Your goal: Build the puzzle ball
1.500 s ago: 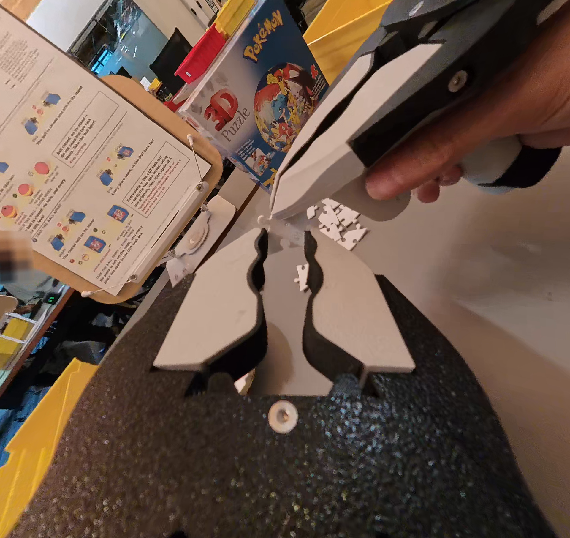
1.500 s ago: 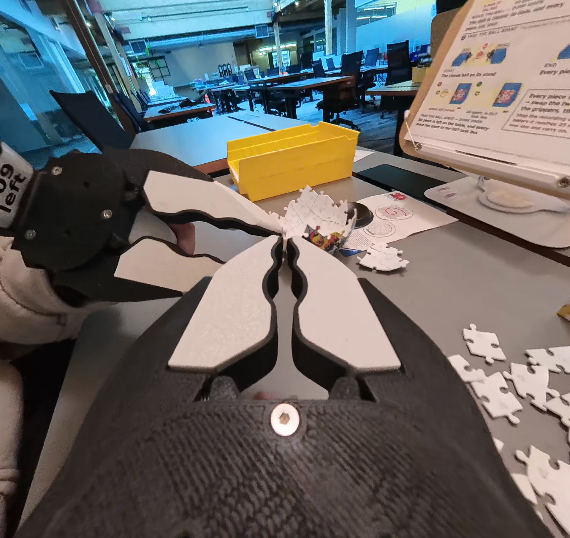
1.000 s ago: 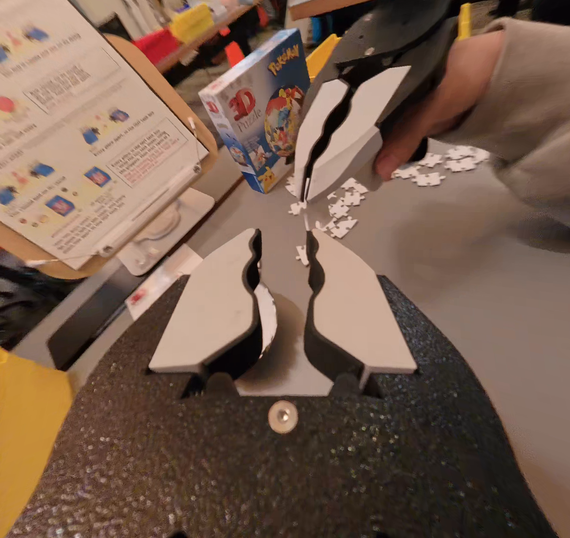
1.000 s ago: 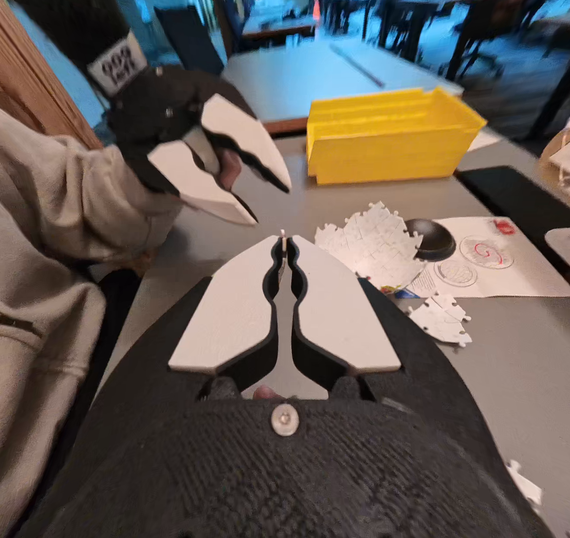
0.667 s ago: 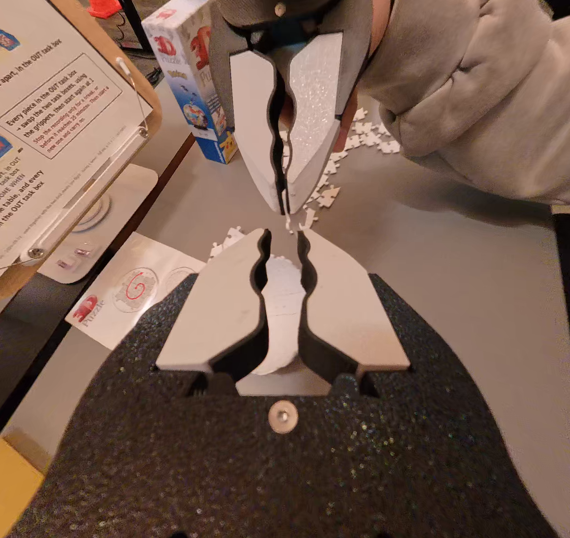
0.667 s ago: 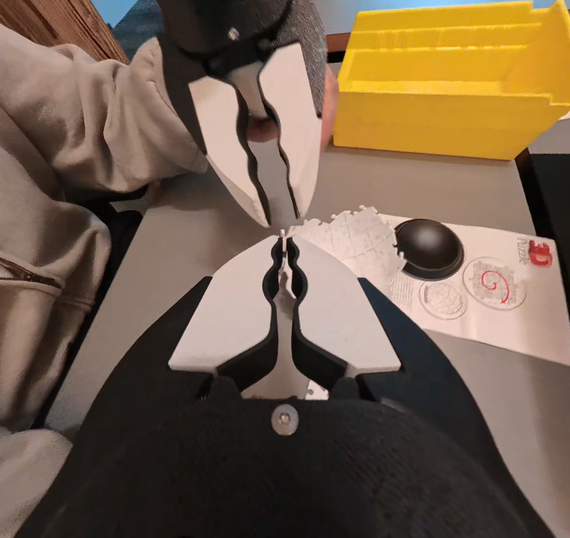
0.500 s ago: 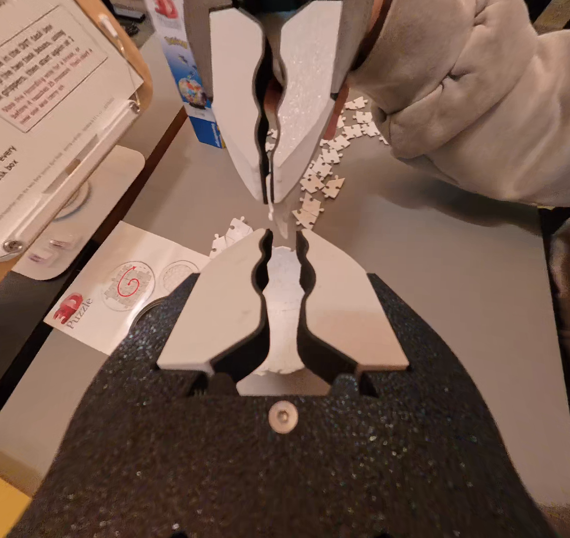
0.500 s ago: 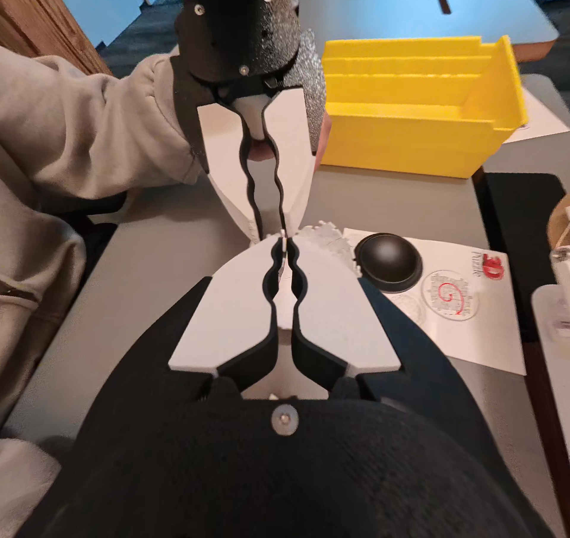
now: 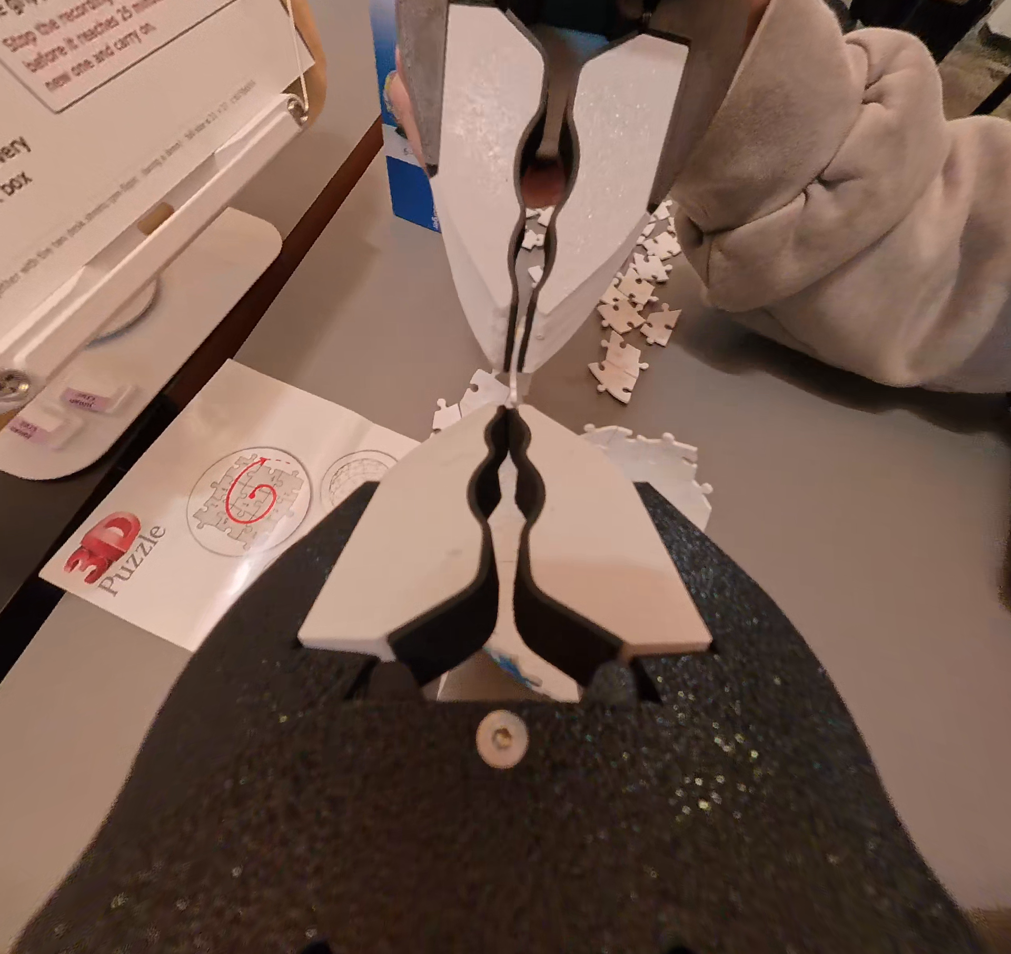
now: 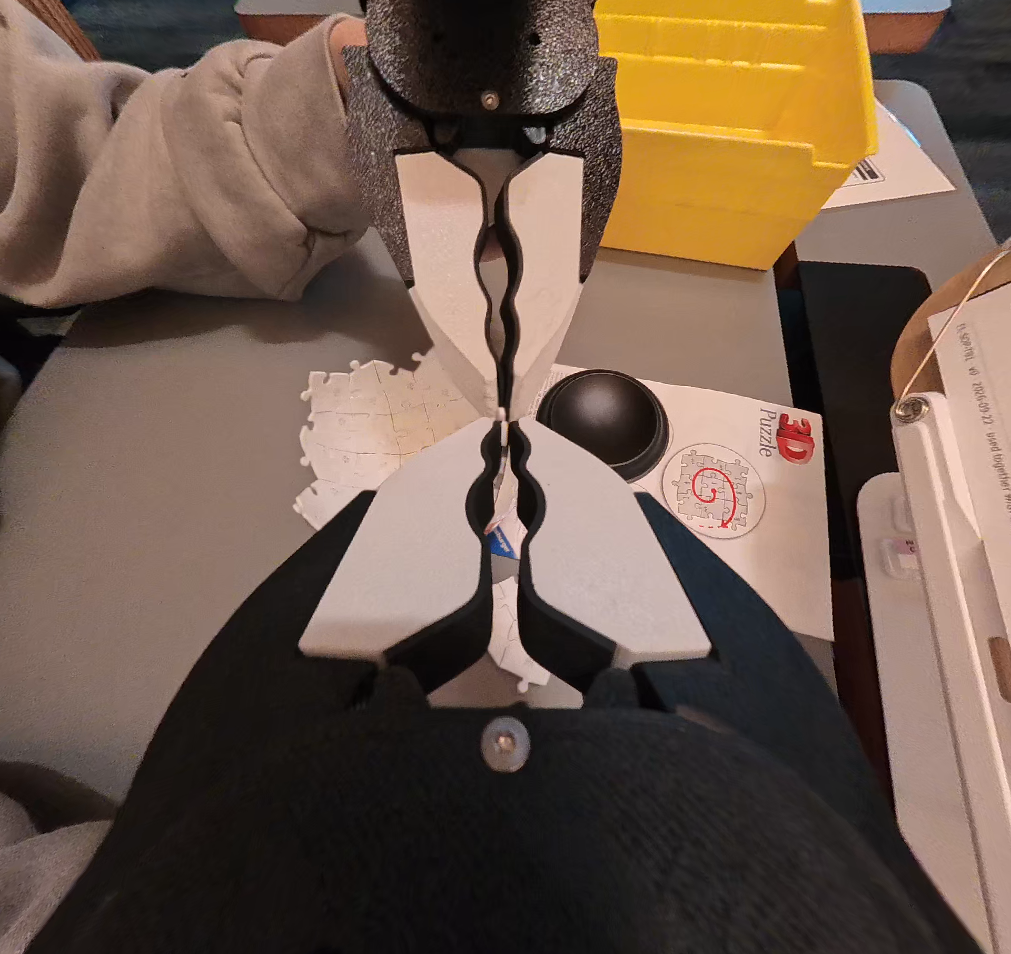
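Observation:
My right gripper (image 10: 503, 427) is shut on a small white puzzle piece (image 10: 501, 438), held edge-on at its tips. My left gripper (image 9: 506, 410) faces it tip to tip and is shut on the piece's other end (image 9: 514, 388). Each gripper shows in the other's view, the right gripper (image 9: 514, 372) and the left gripper (image 10: 502, 399). Below them a part-built white ball shell (image 10: 377, 424) lies on the grey table and also shows in the left wrist view (image 9: 656, 457). A black dome stand (image 10: 602, 424) sits beside it.
A printed puzzle sheet (image 9: 180, 522) lies under the stand. Several loose pieces (image 9: 629, 304) lie near a grey sleeve (image 9: 820, 216). A small joined cluster (image 10: 514, 648) lies under my right gripper. A yellow bin (image 10: 711, 134), the puzzle box (image 9: 405, 172) and a clipboard stand (image 9: 109, 79) ring the area. Both grippers' tips are close together, under 4 cm apart.
Both grippers swung round to face each other tip to tip above the shell. My left gripper closed from open onto the piece that the right one holds.

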The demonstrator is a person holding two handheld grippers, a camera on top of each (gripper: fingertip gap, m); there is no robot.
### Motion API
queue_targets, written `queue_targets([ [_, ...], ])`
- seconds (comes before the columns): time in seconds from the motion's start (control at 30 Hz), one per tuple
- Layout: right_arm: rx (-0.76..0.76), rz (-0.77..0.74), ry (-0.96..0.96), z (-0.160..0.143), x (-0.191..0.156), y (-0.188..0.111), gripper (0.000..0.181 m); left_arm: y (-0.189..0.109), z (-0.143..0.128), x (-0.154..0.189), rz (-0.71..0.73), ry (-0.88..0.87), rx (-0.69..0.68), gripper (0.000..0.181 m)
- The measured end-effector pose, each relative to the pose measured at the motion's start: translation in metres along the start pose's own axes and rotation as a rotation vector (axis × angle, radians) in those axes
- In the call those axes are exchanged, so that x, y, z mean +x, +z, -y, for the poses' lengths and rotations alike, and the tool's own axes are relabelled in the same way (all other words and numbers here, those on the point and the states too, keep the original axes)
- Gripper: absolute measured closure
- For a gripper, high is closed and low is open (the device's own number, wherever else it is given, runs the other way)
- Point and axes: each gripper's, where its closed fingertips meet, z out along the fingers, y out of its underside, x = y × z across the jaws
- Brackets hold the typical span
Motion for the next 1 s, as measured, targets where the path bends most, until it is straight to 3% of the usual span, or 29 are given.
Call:
queue_targets([
  [0.23, 0.072, 0.011, 0.051, -0.005, 0.015, 0.011, 0.179, 0.002, -0.017, -0.009, -0.056, -0.105, 0.001, 0.181],
  [0.37, -0.023, 0.041, 0.033, -0.021, 0.012, 0.018, 0.179, -0.002, -0.015, -0.017, 0.004, -0.091, 0.031, 0.181],
  [0.5, -0.018, 0.038, 0.005, -0.017, 0.009, 0.021, 0.179, 0.0, -0.012, -0.012, -0.034, -0.106, 0.046, 0.167],
  [0.6, -0.006, 0.037, 0.01, -0.014, 0.009, 0.022, 0.179, 0.005, -0.014, -0.011, -0.023, -0.087, 0.026, 0.178],
  [0.73, -0.018, 0.021, 0.017, -0.018, 0.011, 0.022, 0.179, 0.009, -0.017, -0.014, 0.016, -0.051, -0.002, 0.18],
  [0.83, -0.014, -0.004, 0.036, -0.019, 0.015, 0.019, 0.166, 0.008, -0.019, -0.023, 0.039, -0.096, 0.012, 0.179],
  [1.0, 0.021, -0.045, 0.084, -0.018, 0.023, 0.013, 0.16, -0.001, -0.007, -0.029, 0.009, -0.19, 0.131, 0.179],
])
